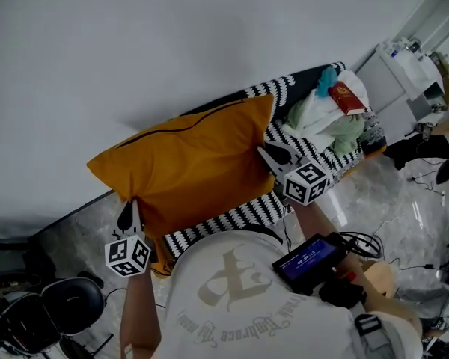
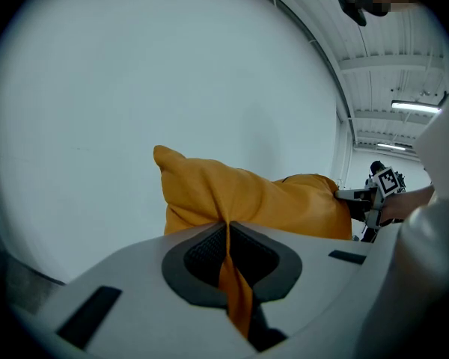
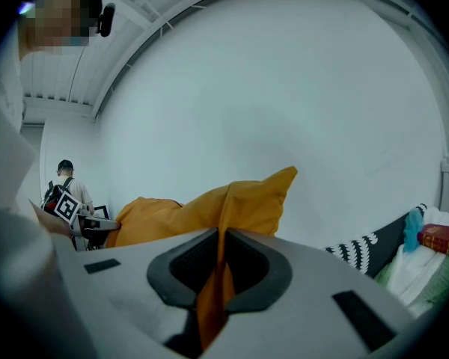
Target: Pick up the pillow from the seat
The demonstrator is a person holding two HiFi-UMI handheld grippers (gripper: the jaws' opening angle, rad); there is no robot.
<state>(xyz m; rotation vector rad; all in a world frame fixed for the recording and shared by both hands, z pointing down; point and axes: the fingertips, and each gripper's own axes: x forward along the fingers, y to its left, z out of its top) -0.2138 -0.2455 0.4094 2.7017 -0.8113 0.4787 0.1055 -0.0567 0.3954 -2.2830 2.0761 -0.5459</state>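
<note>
We had the orange pillow (image 1: pixel 194 163) pinched at both ends: our left tool (image 1: pixel 129 214) was clamped tight on a fold of fabric at its left edge, and our right tool (image 1: pixel 273 155) gripped a fold at its right edge. The pillow spanned between them over the black-and-white seat (image 1: pixel 232 214), beside a pile of clothes (image 1: pixel 325 122) and a red book (image 1: pixel 348 98)
</note>
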